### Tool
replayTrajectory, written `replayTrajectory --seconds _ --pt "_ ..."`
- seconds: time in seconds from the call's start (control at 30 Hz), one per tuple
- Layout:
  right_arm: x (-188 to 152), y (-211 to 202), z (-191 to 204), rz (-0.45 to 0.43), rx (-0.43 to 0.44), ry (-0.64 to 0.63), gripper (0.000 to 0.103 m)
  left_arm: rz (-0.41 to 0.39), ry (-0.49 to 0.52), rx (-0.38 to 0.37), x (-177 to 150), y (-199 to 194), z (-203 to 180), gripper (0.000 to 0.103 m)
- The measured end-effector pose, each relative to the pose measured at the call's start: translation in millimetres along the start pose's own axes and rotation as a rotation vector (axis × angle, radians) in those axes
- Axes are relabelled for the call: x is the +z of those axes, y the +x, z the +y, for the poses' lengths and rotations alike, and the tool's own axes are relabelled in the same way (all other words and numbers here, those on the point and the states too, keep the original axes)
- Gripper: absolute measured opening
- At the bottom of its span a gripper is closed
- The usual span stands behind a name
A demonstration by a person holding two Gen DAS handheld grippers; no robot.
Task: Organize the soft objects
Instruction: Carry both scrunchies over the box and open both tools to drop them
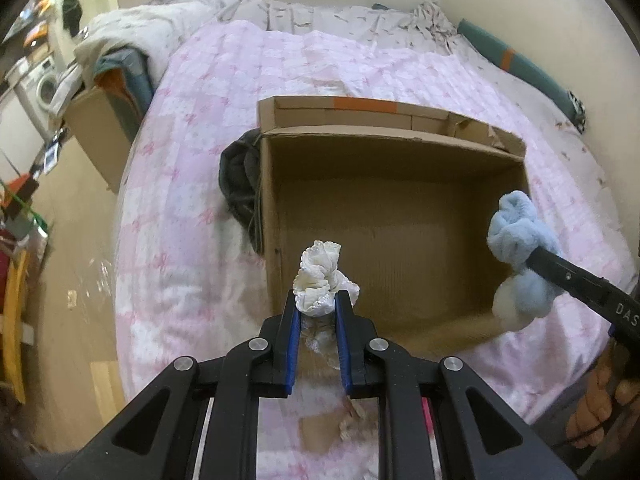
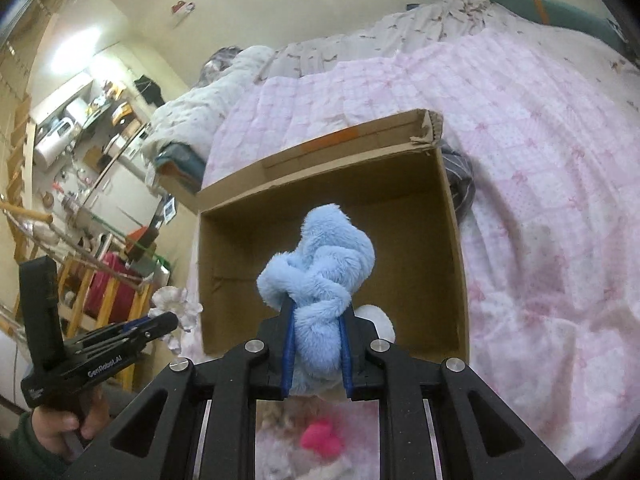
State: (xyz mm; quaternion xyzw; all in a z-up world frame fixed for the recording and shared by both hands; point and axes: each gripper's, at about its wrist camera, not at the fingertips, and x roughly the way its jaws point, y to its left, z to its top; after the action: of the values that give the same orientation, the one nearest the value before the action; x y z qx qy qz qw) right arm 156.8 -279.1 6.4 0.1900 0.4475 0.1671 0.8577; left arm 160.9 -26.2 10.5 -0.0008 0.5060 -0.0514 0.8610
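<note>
An open cardboard box point(image 1: 400, 148) point(image 2: 328, 168) with a bare floor sits on the pink quilted bed. My left gripper point(image 1: 317, 300) is shut on a bunched white lace-edged cloth point(image 1: 320, 272), held over the box's near left corner. From the right wrist view the same gripper point(image 2: 168, 320) and cloth point(image 2: 176, 304) show at the box's left edge. My right gripper point(image 2: 316, 312) is shut on a fluffy light blue plush item point(image 2: 320, 256) above the box's near edge. In the left wrist view that plush point(image 1: 520, 240) hangs at the box's right side.
A dark garment point(image 1: 240, 184) lies against the box's left wall. A pink soft item point(image 2: 322, 442) rests on the bed below my right gripper. A pile of bedding point(image 1: 160, 28) lies at the far left of the bed, and a teal bolster point(image 1: 516, 60) along the right wall.
</note>
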Motion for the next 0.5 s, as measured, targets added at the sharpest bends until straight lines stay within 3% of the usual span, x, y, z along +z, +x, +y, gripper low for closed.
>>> replayTrajectory --seconds 0.1,0.3,0.5 --pt "-5 15 -14 -0.001 0.033 0.056 0.019 -0.032 0.012 -0.023 2 10 -3 0.015" --pt "-7 29 -14 0.001 -0.019 0.018 0.019 -0.054 0.018 -0.066 -1 24 -3 0.015" --pt "-11 50 -16 0.067 -0.062 -0.001 0.019 -0.081 0.013 -0.066 -3 26 -5 0.015"
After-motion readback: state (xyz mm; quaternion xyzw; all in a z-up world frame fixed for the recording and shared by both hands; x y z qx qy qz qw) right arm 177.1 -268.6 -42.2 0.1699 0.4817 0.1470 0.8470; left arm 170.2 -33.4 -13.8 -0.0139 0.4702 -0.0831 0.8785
